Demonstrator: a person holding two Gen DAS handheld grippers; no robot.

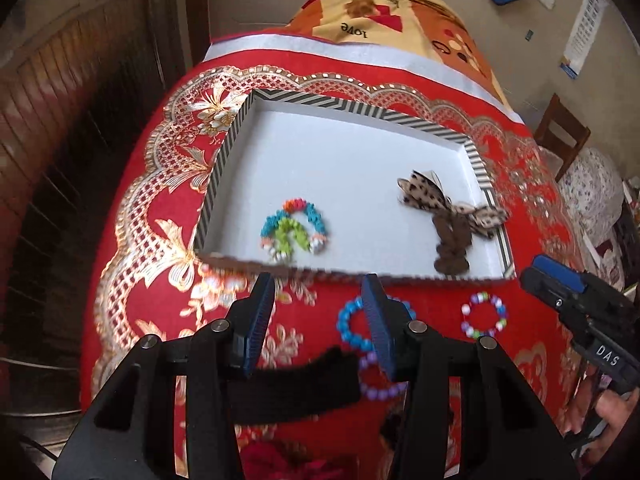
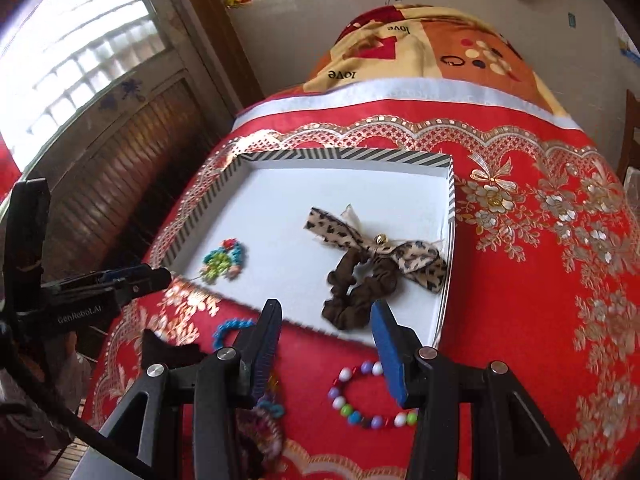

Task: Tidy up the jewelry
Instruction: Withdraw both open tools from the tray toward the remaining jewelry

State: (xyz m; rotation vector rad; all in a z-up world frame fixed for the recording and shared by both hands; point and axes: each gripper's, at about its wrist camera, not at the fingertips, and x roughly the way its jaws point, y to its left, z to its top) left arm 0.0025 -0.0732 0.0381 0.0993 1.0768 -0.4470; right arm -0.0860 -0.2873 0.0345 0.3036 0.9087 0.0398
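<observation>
So far we have two pieces lying in the striped tray (image 1: 224, 152): a colourful beaded piece (image 1: 294, 228) toward its 7 o'clock corner and a brown scrunchie with a leopard bow (image 2: 372, 268) toward 4 o'clock, the two well apart on the white floor. By our reckoning that puts us partway through, since several pieces are not yet in the tray and lie on the red tablecloth (image 2: 520, 300) just outside its near edge: a blue bead bracelet (image 1: 352, 326), a purple bead bracelet (image 1: 376, 384), a multicoloured bead bracelet (image 2: 360, 400) and a black cloth band (image 1: 304, 380). A further tangled beaded item sits by the right gripper's fingers in the right wrist view, too blurred to name. Our left gripper (image 1: 318, 308) hangs above the cloth at the tray's 6 o'clock side, pointing steeply downward, its jaws spread with nothing between the pads; the blue bracelet shows behind one finger. Our right gripper (image 2: 328, 340) hovers likewise over the near rim by the scrunchie, angled down, jaws parted and empty, the multicoloured bracelet below it.
</observation>
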